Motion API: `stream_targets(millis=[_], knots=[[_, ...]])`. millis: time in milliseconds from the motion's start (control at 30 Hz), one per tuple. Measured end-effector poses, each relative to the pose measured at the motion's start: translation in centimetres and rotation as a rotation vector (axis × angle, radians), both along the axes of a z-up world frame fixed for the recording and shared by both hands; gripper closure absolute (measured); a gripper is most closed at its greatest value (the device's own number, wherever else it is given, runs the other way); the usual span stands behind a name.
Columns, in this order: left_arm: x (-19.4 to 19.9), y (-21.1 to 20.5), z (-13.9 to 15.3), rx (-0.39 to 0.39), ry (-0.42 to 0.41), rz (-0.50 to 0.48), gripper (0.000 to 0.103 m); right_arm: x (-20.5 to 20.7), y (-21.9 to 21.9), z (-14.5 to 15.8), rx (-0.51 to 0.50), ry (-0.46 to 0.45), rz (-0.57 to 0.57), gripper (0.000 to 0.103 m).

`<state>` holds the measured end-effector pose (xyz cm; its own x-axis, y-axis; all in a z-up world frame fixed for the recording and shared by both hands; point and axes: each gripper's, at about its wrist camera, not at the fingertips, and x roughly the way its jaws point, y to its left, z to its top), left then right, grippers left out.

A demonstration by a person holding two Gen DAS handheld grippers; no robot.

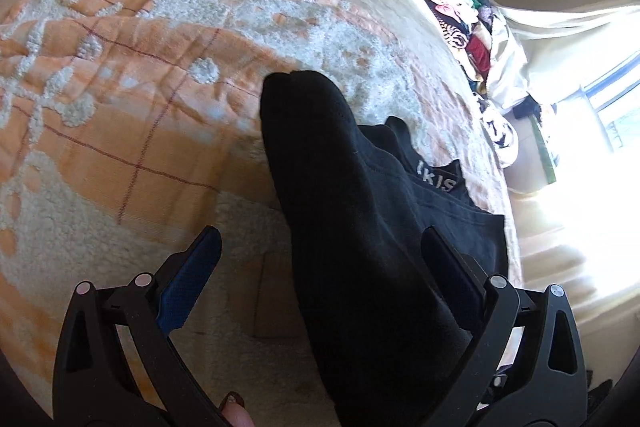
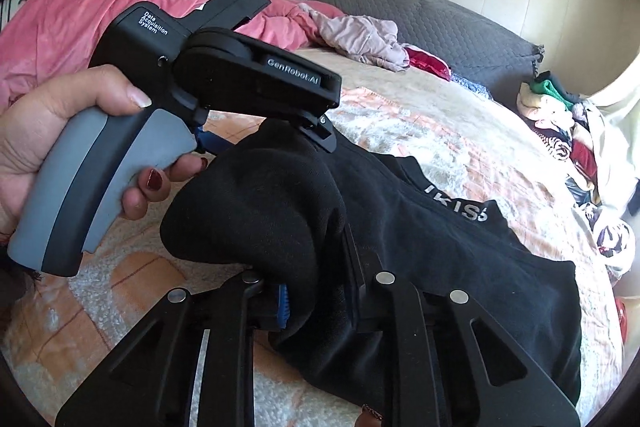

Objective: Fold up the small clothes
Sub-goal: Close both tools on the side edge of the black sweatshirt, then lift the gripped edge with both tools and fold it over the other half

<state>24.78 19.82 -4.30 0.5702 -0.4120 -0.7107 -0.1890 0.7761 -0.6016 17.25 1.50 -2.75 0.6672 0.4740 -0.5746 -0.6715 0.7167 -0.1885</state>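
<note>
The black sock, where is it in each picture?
Left wrist view: the black sock runs up the middle from the bottom edge, between the open left gripper fingers.
Right wrist view: the sock is bunched at centre-left, pinched in the right gripper.
Shared landmark: the black garment with white letters, just right of the sock in both.

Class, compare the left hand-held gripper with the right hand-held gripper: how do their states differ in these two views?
The left hand-held gripper stands wide open; the right hand-held gripper is shut on the black garment. The left one's blue pads are apart with cloth merely lying between them; the right one's pads pinch a bunched fold. Both are black with blue pads, above the orange blanket.
</note>
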Motion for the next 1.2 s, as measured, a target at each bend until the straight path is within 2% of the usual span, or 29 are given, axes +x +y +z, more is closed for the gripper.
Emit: stream_targets(millis=[67,100,133,167,200,233,333,500,700,1067,1200], knots=[[0.1,-1.0,0.3,-0.037,-0.012,-0.02,0.01,-0.2,-0.6,0.2,0.013,-0.003,-0.011,0.085],[0.1,-1.6,0.6,-0.042,-0.021,-0.027,0.015,-0.4,-0.9,0.4,0.022,-0.003,-0.018,0.085],[0.2,-2.3,0.9,-0.044,-0.026,-0.043,0.028,-0.5,-1.3,0.5,0.03,-0.003,-0.025,0.086],[0.3,-2.9,1.2,-0.047,-0.027,-0.054,0.037,-0.5,-1.7,0.7,0.04,-0.003,-0.032,0.086],[0.4,-3.5,1.5,-0.05,-0.028,-0.065,0.052,-0.6,-2.2,0.9,0.047,-0.004,-0.039,0.087],[0.4,-4.2,1.9,-0.046,-0.031,-0.072,0.062,-0.7,-2.6,1.1,0.056,-0.007,-0.048,0.087],[0.4,-6.3,3.7,0.007,-0.062,-0.093,0.072,-0.6,-4.1,1.7,0.086,0.0,-0.077,0.088],[0.5,-10.1,6.9,0.077,-0.094,-0.131,0.073,-0.5,-7.9,3.1,0.172,0.028,-0.137,0.089],[1.1,-14.5,8.5,0.115,-0.099,-0.172,0.075,-0.3,-12.5,3.0,0.252,0.081,-0.208,0.09],[2.7,-19.8,8.1,0.207,-0.075,-0.206,0.077,0.4,-17.0,1.6,0.364,0.185,-0.282,0.094],[3.2,-21.7,7.2,0.222,-0.054,-0.224,0.077,1.0,-18.5,0.9,0.421,0.274,-0.318,0.094]])
